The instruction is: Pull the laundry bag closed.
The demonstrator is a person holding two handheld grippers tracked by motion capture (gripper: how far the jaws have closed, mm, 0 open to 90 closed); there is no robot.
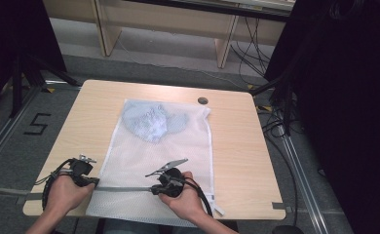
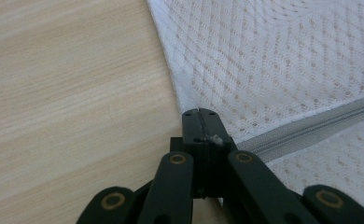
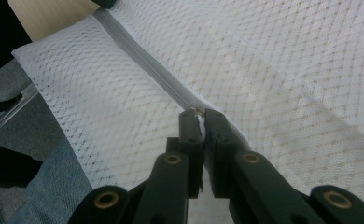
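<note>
I have the white mesh laundry bag [image 1: 156, 161] lying flat down the middle of the wooden table [image 1: 237, 146], its near end hanging slightly over the front edge, with bare tabletop open on both sides and beyond its far end. My left gripper [image 1: 93, 182] is clamped tight on the bag's left edge where the grey zipper [image 1: 122, 188] ends, and my right gripper [image 1: 154, 190] is pinched on the zipper pull [image 3: 198, 122] partway along that zipper, jaws nearly together. Inside the bag, up at the far end, a crumpled light-blue garment [image 1: 151, 121] shows through the mesh.
</note>
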